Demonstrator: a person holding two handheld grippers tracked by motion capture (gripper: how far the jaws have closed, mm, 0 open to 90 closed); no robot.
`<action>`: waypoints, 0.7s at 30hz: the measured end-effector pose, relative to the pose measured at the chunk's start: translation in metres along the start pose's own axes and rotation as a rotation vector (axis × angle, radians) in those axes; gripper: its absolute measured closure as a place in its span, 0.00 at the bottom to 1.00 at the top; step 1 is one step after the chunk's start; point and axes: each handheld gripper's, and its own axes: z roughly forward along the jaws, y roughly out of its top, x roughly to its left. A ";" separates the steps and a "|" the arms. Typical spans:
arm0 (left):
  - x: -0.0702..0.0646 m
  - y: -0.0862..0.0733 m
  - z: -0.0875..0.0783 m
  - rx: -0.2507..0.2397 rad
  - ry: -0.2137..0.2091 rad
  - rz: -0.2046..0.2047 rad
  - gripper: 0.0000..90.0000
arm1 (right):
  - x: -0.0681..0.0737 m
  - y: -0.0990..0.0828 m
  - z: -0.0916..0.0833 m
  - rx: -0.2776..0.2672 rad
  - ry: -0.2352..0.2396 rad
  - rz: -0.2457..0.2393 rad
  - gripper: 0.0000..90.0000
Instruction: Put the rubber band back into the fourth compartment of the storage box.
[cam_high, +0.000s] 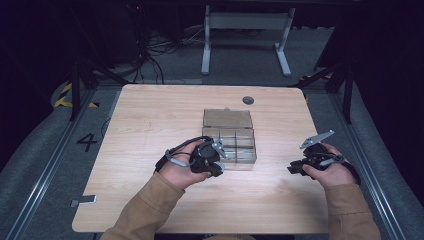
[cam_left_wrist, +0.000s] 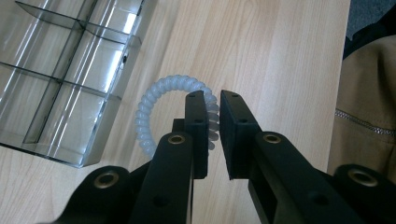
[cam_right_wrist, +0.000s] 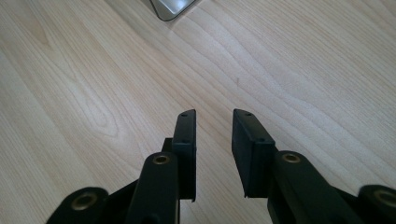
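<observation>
A white spiral hair tie (cam_left_wrist: 154, 93) is pinched at one side between the jaws of my left gripper (cam_left_wrist: 213, 98), which is shut on it just above the wooden table. In the high view this left gripper (cam_high: 218, 166) is at the front left corner of a clear plastic compartment box (cam_high: 231, 144), whose lid lies open behind it. The box's compartments (cam_left_wrist: 60, 79) look empty from the left gripper view. Off to the right of the box, my right gripper (cam_high: 294, 169) hovers over bare wood. Its jaws (cam_right_wrist: 214, 114) stand open with nothing between them.
A corner of the clear box (cam_right_wrist: 170, 7) shows at the top of the right gripper view. A grey round grommet (cam_high: 248, 100) sits near the table's far edge. The person's tan sleeve (cam_left_wrist: 366, 107) is close on the right in the left gripper view.
</observation>
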 end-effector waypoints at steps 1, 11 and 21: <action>0.000 -0.001 -0.001 0.004 0.000 -0.004 0.92 | 0.000 0.000 0.000 0.000 0.000 0.000 0.80; 0.016 -0.009 -0.010 -0.035 0.025 -0.039 0.92 | 0.003 -0.004 -0.004 -0.014 -0.007 -0.005 0.80; 0.028 -0.012 -0.016 -0.067 0.056 -0.064 0.92 | 0.003 -0.011 -0.006 -0.016 -0.015 0.009 0.80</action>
